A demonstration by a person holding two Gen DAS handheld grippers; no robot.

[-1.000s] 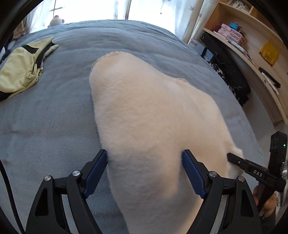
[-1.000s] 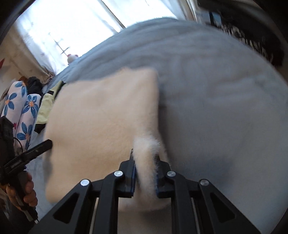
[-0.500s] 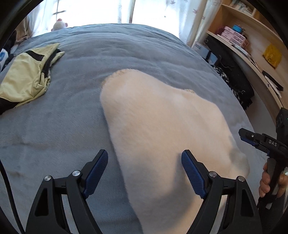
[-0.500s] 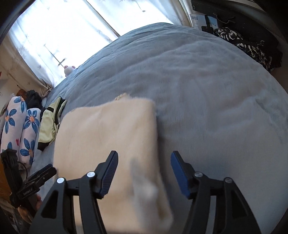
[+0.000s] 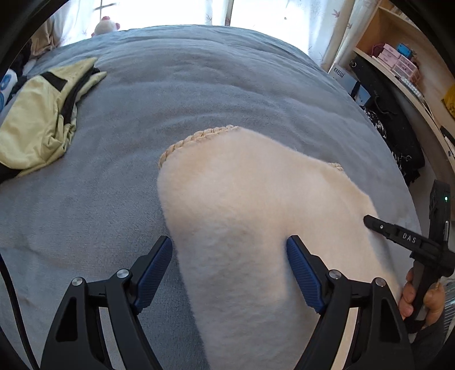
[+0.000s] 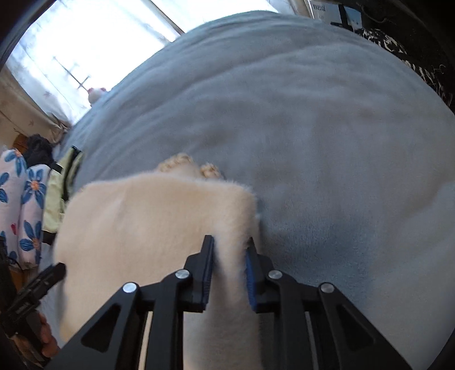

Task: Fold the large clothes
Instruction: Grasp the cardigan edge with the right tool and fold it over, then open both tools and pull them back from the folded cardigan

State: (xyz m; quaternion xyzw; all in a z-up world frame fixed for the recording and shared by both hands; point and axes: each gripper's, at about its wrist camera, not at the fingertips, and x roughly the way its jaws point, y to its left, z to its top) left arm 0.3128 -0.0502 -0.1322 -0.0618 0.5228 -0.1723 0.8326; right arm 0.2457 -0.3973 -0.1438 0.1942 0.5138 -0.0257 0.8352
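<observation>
A folded cream fleece garment (image 5: pixel 256 205) with a braided edge lies on the grey-blue bed (image 5: pixel 199 85). My left gripper (image 5: pixel 229 250) is open, its blue pads either side of the garment's near left part, holding nothing. My right gripper (image 6: pixel 229 250) has its jaws closed in on the garment's right edge (image 6: pixel 230 227), pinching a thick fold of fleece. The garment also shows in the right wrist view (image 6: pixel 148 222). The right gripper shows at the right of the left wrist view (image 5: pixel 409 239).
A yellow-green and black jacket (image 5: pixel 39 119) lies on the bed at far left. A floral pillow (image 6: pixel 20 205) is at the left edge. A plush toy (image 5: pixel 103 25) sits by the window. Shelves and black bags (image 5: pixel 392 113) stand to the right of the bed.
The right gripper let go of the fleece, opened wide, then closed again on the garment's right edge. The left gripper stayed open and drew back a little.
</observation>
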